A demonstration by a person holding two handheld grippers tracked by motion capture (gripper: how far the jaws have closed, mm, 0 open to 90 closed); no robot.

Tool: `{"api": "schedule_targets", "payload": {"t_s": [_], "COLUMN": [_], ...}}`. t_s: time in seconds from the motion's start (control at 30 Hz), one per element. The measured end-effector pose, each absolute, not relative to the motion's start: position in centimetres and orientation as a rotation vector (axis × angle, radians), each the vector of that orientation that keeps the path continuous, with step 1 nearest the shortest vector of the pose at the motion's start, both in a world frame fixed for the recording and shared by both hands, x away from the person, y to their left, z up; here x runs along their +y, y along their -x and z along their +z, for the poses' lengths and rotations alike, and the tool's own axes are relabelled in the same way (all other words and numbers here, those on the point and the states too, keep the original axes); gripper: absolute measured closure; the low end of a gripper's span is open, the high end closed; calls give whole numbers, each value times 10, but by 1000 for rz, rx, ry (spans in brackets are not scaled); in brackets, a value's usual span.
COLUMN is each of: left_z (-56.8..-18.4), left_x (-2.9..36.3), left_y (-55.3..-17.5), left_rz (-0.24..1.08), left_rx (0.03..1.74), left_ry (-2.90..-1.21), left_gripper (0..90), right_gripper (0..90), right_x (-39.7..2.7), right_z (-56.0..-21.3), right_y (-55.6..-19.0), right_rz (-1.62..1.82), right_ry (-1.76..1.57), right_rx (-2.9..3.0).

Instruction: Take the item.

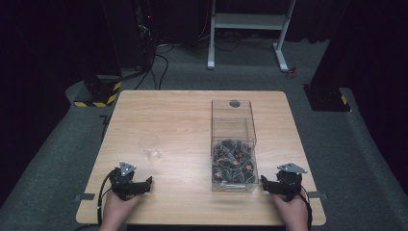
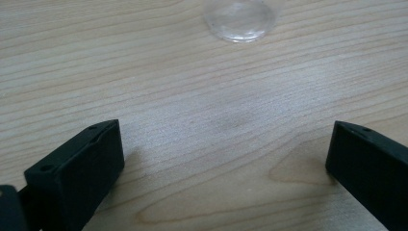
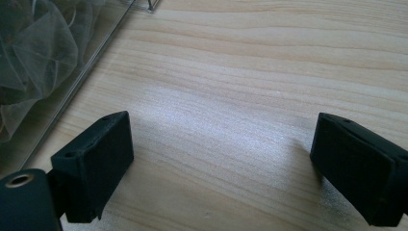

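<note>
A clear plastic cup (image 1: 150,147) stands upright on the wooden table (image 1: 183,115), left of centre. In the left gripper view its base (image 2: 239,21) sits at the top edge, well ahead of the jaws. To the right a tall clear box (image 1: 233,139) holds several dark mesh pouches (image 1: 232,161) in its lower part. Near the table's front left, my left gripper (image 1: 131,183) (image 2: 226,139) rests open with bare wood between its jaws. My right gripper (image 1: 281,184) (image 3: 223,134) is open too, just right of the box, whose wall (image 3: 72,72) and mesh pouches (image 3: 33,53) show at the left.
Bare wood stretches behind the cup and to the right of the box. Beyond the table lie grey carpet, a white frame's legs (image 1: 248,29) and black cables (image 1: 159,62). A yellow-and-black striped base (image 1: 98,94) sits off the far left corner.
</note>
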State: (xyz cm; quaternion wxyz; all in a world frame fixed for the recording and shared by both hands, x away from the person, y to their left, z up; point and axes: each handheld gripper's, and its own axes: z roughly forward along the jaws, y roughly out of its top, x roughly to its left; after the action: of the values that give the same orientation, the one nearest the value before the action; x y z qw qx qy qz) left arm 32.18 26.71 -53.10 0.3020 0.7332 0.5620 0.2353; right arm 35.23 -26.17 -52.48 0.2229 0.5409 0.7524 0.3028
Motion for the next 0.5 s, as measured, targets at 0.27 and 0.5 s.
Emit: {"api": "schedule_targets", "payload": {"t_s": [0.27,0.5], "left_z": [-531,-531], "left_x": [268,268], "left_y": [-321,-320], "left_rz": [615,610], "left_rx": [1468,1453], "left_ry": [-1958,-1961], "left_gripper": [0,2], "right_gripper": [77,77], "right_x": [-262,-262], "right_z": [-525,-525], "right_y": [-350,-350], "right_rz": [842,843], "right_ry": [-1468,-1465], "right_rx": [2099,2101]}}
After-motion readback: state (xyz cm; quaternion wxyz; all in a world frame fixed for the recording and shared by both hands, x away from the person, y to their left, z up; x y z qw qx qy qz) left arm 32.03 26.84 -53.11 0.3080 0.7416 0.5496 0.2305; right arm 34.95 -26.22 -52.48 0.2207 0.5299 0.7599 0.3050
